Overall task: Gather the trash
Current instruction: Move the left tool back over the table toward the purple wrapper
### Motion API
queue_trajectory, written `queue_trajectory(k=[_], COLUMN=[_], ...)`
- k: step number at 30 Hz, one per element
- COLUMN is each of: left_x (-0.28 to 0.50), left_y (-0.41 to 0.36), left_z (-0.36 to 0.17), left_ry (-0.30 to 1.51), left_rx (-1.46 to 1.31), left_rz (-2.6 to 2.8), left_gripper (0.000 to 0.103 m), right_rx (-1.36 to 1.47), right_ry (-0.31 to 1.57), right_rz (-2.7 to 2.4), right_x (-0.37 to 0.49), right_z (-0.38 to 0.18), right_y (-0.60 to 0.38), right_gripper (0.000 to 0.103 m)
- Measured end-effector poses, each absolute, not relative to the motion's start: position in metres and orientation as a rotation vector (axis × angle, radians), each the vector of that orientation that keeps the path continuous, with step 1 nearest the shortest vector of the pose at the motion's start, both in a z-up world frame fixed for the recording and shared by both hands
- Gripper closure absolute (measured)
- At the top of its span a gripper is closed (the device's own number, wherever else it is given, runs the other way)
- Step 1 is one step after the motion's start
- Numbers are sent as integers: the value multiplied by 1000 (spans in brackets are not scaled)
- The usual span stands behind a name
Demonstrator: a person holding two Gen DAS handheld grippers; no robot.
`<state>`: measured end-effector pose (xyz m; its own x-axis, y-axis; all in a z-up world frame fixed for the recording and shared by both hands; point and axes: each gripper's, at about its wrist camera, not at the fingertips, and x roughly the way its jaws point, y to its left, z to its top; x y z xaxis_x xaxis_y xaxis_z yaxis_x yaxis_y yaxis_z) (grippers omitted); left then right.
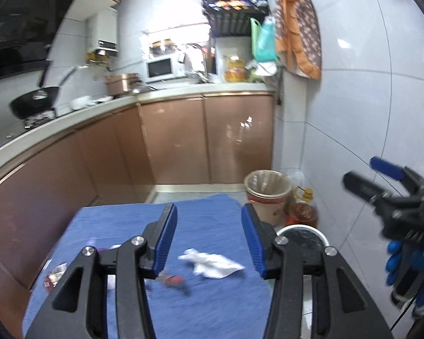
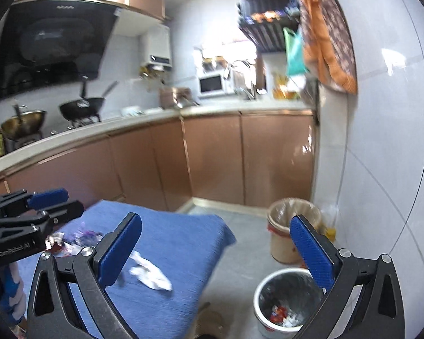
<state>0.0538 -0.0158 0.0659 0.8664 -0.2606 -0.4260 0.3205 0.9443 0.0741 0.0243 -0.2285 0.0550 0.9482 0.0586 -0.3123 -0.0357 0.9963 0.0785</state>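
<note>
A crumpled white tissue (image 1: 212, 262) lies on a table with a blue cloth (image 1: 206, 212); it also shows in the right wrist view (image 2: 151, 274). Small wrappers (image 1: 173, 281) and more scraps (image 1: 55, 275) lie on the cloth to the left, seen too in the right wrist view (image 2: 79, 237). My left gripper (image 1: 209, 243) is open and empty above the tissue. My right gripper (image 2: 214, 250) is open and empty, off the table's right edge, above a white trash bin (image 2: 285, 302) holding scraps. The bin's rim shows in the left wrist view (image 1: 302, 231).
A beige lined bin (image 2: 285, 226) and oil bottles (image 1: 302, 209) stand on the floor by the white tiled wall. Brown cabinets (image 1: 206, 138) and a counter with a microwave (image 1: 161, 69) and wok (image 1: 34, 103) run behind the table.
</note>
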Motion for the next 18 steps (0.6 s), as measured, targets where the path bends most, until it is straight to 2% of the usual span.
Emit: queue_trajectory(k=[5, 8, 18], left_x=[24, 7, -19], left_y=[37, 68, 165], left_z=[79, 85, 84], left_ry=[379, 353, 354], left_rx=[129, 112, 60], left_rz=[-215, -157, -44], left_gripper=[57, 52, 52], right_rx=[38, 12, -26], right_ry=[275, 259, 256], right_rz=[93, 111, 180], right_x=[4, -6, -17], right_z=[79, 89, 98], right_y=[-195, -175, -144], right_gripper=[0, 0, 0])
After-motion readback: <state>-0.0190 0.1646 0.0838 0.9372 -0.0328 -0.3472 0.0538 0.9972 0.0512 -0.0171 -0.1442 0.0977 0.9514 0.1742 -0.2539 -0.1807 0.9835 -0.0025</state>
